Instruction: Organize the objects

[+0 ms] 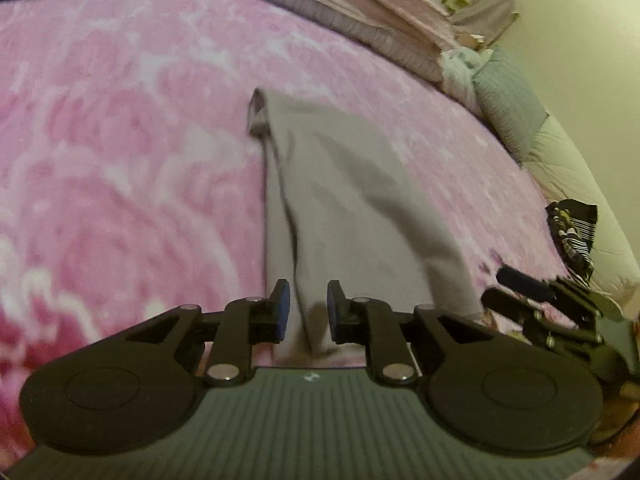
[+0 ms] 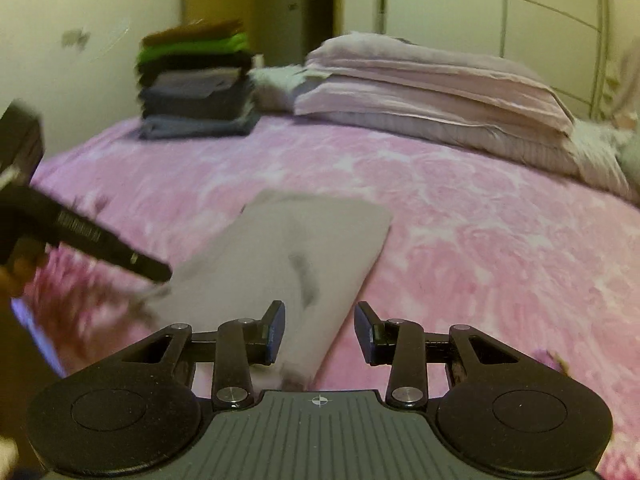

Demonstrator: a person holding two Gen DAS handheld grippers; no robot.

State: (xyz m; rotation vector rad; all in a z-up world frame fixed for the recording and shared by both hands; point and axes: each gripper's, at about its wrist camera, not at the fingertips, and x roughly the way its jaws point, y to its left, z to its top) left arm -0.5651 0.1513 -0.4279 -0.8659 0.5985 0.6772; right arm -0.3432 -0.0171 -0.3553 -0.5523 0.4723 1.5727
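A grey folded cloth (image 1: 340,200) lies on the pink bedspread (image 1: 120,160). My left gripper (image 1: 308,312) is open, its blue-padded fingers on either side of a raised fold at the cloth's near end, not closed on it. In the right wrist view the same grey cloth (image 2: 288,256) lies ahead, and my right gripper (image 2: 320,330) is open over its near right edge. The left gripper (image 2: 100,240) shows at the left of that view, blurred. The right gripper (image 1: 560,304) shows at the right edge of the left wrist view.
A stack of folded clothes (image 2: 196,84) stands at the far left of the bed. Pink pillows and folded bedding (image 2: 432,92) lie along the far side. A striped dark item (image 1: 572,232) lies at the bed's right edge. Wardrobe doors (image 2: 500,12) stand behind.
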